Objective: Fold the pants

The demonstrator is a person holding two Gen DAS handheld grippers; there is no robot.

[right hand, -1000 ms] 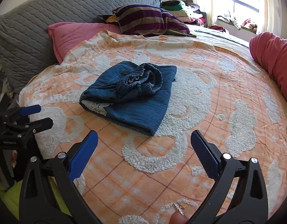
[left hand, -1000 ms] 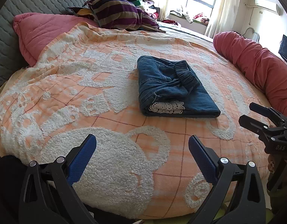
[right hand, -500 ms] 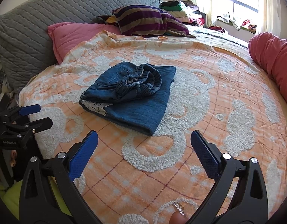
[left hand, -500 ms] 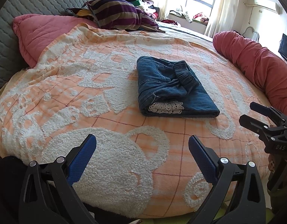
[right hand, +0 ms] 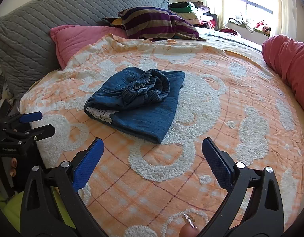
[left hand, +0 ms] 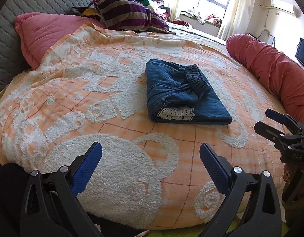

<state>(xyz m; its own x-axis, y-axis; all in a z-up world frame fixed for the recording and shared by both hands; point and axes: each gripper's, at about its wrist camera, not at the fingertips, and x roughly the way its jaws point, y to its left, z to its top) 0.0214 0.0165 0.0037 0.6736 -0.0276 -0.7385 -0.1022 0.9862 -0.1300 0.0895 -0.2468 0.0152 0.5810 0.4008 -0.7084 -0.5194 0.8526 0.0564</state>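
Folded blue pants [left hand: 183,92] lying on orange blanket [left hand: 112,75] over bed, left gripper [left hand: 151,158] and right gripper [right hand: 153,154] both spread wide, empty, near the bed's edge

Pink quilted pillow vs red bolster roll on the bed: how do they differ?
The pink quilted pillow is flat with stitched quilting and leans against the grey headboard; the red bolster roll is a long, wrinkled cylinder lying along the bed's opposite edge. The pillow is partly tucked under the orange blanket; the bolster lies beside it. Both are soft bedding in reddish tones.
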